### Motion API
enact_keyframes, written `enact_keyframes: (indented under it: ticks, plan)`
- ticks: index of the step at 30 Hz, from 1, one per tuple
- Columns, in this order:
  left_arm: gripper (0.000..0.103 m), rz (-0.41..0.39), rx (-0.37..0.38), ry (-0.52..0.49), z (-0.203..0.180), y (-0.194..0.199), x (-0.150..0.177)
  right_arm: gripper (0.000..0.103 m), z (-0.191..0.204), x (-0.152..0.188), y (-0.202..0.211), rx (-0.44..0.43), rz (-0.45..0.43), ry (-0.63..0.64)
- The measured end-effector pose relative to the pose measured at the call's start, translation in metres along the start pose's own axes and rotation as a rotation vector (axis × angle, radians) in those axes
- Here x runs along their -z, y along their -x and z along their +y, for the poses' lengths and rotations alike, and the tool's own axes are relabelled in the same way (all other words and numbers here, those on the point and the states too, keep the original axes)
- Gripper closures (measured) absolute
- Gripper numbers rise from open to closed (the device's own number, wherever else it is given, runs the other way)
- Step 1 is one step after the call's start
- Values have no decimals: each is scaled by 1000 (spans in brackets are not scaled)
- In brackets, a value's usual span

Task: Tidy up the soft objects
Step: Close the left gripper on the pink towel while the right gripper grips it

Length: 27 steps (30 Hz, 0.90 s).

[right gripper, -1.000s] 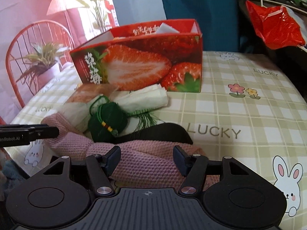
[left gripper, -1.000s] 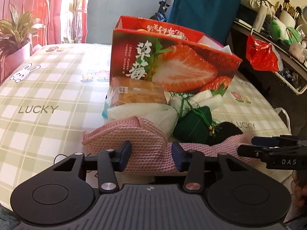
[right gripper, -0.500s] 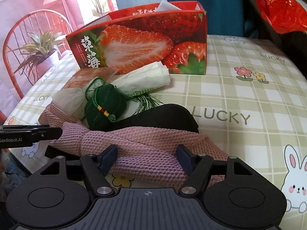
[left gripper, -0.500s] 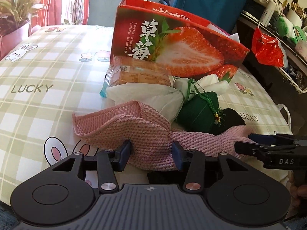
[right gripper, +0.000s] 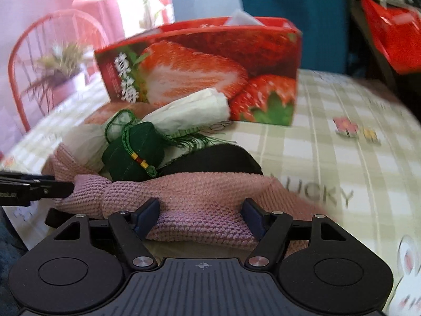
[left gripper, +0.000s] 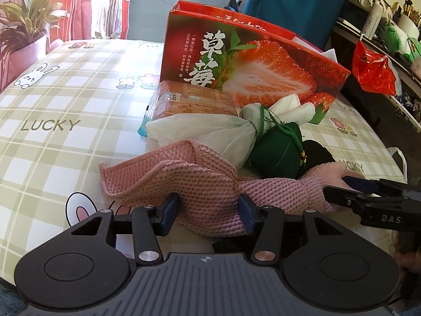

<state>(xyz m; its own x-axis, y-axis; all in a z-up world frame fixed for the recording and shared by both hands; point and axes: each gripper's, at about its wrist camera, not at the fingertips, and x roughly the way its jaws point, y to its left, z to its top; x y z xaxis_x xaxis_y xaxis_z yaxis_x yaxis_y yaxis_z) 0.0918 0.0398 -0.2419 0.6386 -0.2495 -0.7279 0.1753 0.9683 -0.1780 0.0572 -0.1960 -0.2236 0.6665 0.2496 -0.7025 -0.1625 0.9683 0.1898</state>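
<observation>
A pink knitted cloth [left gripper: 184, 176] lies bunched along the table's near edge, and also shows in the right wrist view [right gripper: 200, 197]. My left gripper [left gripper: 208, 208] holds its left part between its fingers. My right gripper [right gripper: 201, 210] holds its right part; it shows in the left wrist view [left gripper: 368, 197] at the cloth's right end. Behind the cloth lie a green tasselled pouch [left gripper: 276, 150], a white plastic bag [left gripper: 205, 131], a black soft item [right gripper: 218, 160] and an orange packet [left gripper: 189, 102]. A red strawberry box [left gripper: 250, 65] stands open-topped behind them.
The table [left gripper: 65, 105] has a checked cloth with rabbits and "LUCKY" print. A potted plant [left gripper: 23, 34] stands far left. A red plastic bag [left gripper: 373, 68] hangs off a cluttered shelf at the right. A red chair [right gripper: 52, 52] stands left.
Both grippers moved forward over the table with the pink cloth and lifted it slightly. The cloth is more bunched between the fingers. The right view is blurred from motion.
</observation>
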Motion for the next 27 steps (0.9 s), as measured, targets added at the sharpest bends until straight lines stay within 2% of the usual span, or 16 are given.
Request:
enact_keyframes:
  ticks: [7,27]
  plan:
    - [49,-2,-3,-1,0,0,0,41,2,0,12,12,-52,20]
    - [48,-4,-4,-13,-1,0,1,36,2,3,8,1,10,9]
